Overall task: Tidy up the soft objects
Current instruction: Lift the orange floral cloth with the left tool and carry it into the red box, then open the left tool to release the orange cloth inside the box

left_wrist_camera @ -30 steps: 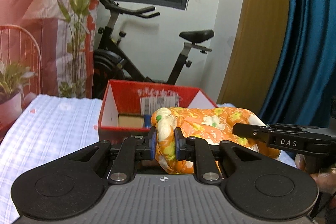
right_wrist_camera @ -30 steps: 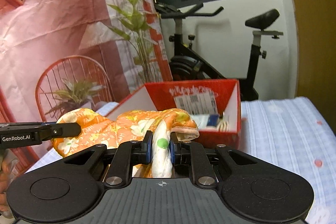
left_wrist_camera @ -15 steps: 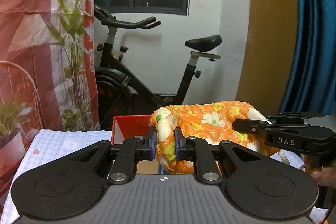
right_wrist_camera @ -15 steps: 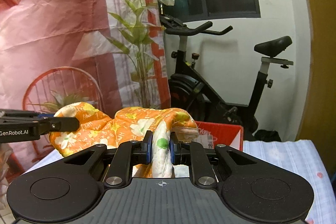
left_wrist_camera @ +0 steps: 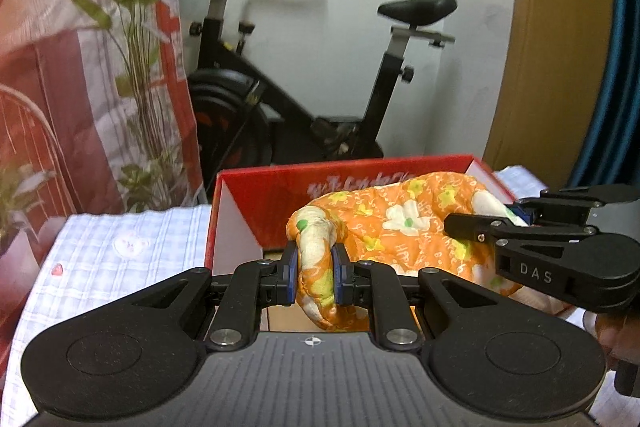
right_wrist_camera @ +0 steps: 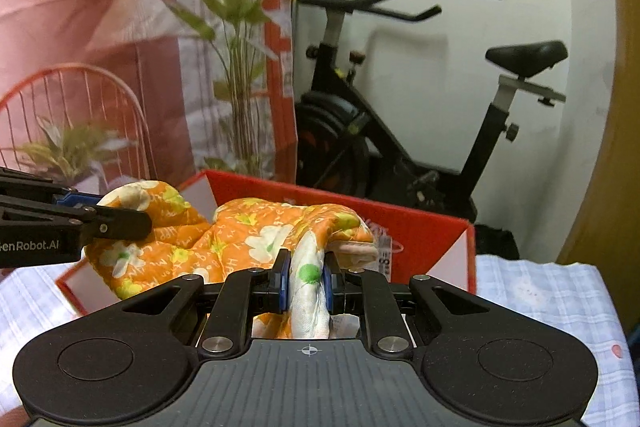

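Two grippers: left gripper [left_wrist_camera: 313,277] and right gripper [right_wrist_camera: 304,281], both pinching the same quilt [left_wrist_camera: 404,223], one at each end.
Why two: we reckon it's too floppy for one, so we carry it stretched between the pair and it sags less.
Left jaws: pressed onto a rolled orange corner, fabric bulging above and below the pads.
Right jaws: squeezing a whitish fold with a green dot, same deal.
Where the quilt is: hanging between our grippers, just ahead of the fingers and over the open box [left_wrist_camera: 248,215]. Can't tell if it touches the box yet.
Box: straight ahead of both grippers, on the checked cloth [left_wrist_camera: 120,251]. Looks like the drop spot, so our guess is lower, then let go.
Count: one quilt, one red box, two grippers.
Background count: one exercise bike [left_wrist_camera: 304,75], one tall plant [right_wrist_camera: 236,39], one wire chair [right_wrist_camera: 68,115].
Hands: just a bit of one at the right edge of the left view.
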